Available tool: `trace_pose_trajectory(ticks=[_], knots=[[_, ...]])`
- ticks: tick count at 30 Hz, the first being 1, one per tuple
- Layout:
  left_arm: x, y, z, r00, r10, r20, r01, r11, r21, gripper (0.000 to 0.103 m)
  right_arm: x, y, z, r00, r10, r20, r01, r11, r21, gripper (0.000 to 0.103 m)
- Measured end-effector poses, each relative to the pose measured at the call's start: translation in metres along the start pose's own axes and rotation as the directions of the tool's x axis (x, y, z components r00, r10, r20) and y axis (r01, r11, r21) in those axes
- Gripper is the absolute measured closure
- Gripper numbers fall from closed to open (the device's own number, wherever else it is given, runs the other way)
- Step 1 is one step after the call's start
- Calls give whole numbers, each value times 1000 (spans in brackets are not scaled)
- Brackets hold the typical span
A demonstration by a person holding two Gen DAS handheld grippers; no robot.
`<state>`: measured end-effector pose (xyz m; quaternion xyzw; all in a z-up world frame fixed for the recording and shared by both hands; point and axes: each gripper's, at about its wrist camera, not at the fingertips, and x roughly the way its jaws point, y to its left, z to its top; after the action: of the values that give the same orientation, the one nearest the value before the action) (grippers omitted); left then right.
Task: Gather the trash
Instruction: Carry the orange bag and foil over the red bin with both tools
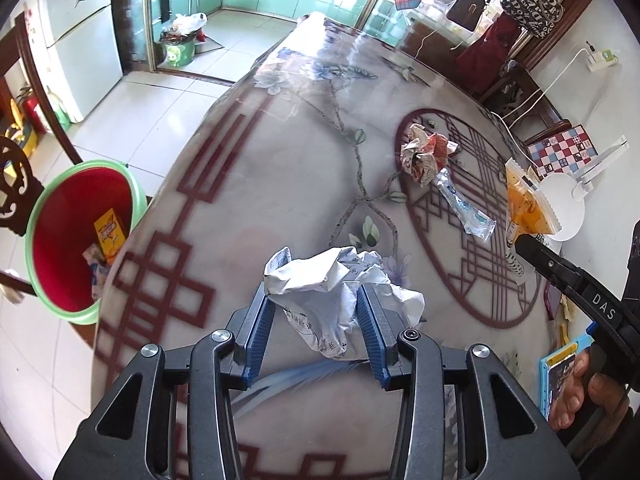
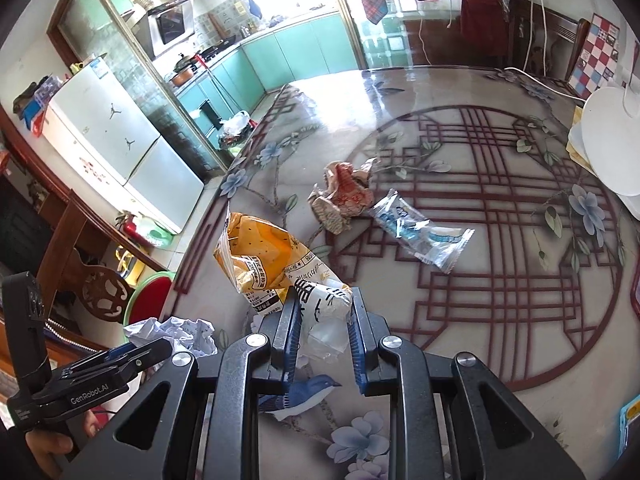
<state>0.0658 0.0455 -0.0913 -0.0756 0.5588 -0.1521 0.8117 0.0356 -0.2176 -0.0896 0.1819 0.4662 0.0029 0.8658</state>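
Left wrist view: a glossy tabletop (image 1: 280, 208) printed with flowers and red lattice, standing on a pale tiled floor (image 1: 160, 120) beside a white fridge (image 1: 80, 40) and a teal kitchen. Four pieces of trash show. The left gripper (image 1: 316, 312) clamps one crumpled white paper (image 1: 320, 280); the right gripper (image 2: 324, 328) pinches one orange snack bag (image 2: 264, 264). One crumpled wrapper (image 1: 424, 152) and one clear packet (image 1: 464, 208) lie touching mid-tabletop. One red bin (image 1: 76, 240) stands beside the tabletop's edge.
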Motion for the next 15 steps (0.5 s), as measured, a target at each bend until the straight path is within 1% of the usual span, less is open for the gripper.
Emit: trace_pose_trajectory(ticks=[15], knots=[[-5,51,4,1000,-5,-14,4,999,-53,63,22,58,-16,998,5,-63,-9,998,-62,83]])
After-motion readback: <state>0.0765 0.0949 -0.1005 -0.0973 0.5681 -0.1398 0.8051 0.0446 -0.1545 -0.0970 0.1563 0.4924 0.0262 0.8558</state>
